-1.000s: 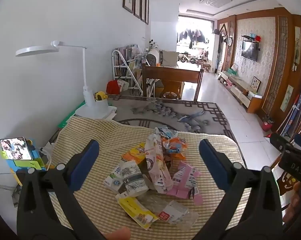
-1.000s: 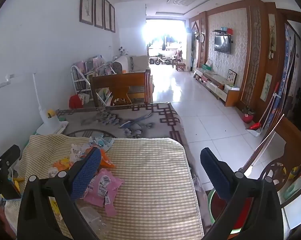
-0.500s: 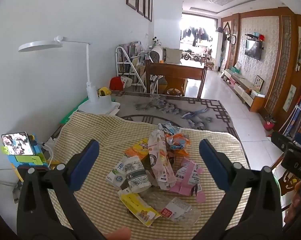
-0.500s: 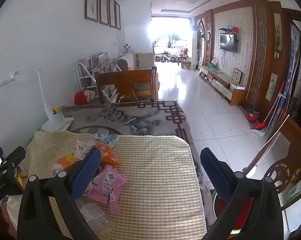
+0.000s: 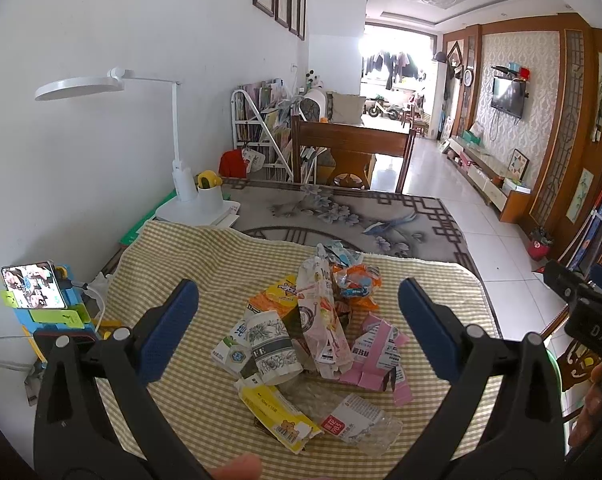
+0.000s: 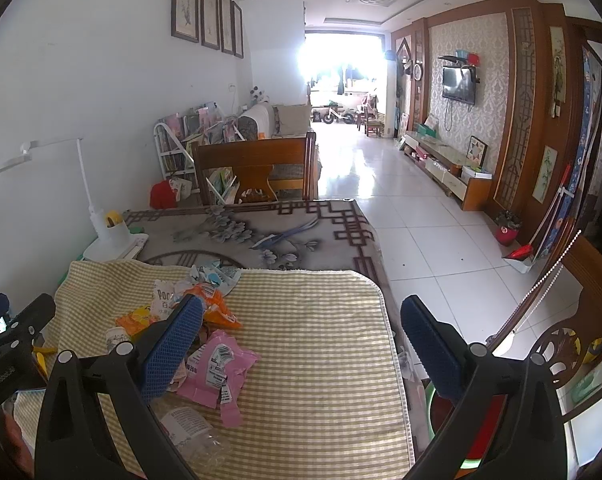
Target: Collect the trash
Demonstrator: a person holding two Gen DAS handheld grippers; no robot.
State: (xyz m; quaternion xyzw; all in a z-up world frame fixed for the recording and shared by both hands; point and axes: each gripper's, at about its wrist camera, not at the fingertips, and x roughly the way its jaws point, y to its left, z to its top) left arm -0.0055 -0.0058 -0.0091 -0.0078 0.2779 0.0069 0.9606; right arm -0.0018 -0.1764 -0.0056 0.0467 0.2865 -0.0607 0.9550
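Both wrist cameras look forward and downward over a yellow checked cloth [image 5: 205,264]; the heap of crumpled wrappers [image 5: 313,328] lies close ahead of the left view, forward-left of the right view [image 6: 205,344].

Both tongs, left [image 5: 299,320] and right [image 6: 301,334], are black plastic frames with silver rivets and blue, mesh-textured pads [image 5: 167,330]; white lettering marks their housings.

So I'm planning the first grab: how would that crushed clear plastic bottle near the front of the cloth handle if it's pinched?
The crushed clear bottle looks flattened and empty, so it is probably very light and would give under the pads. Its glossy plastic may slip. Crushed flat on the checked cloth, it seems unlikely to roll.
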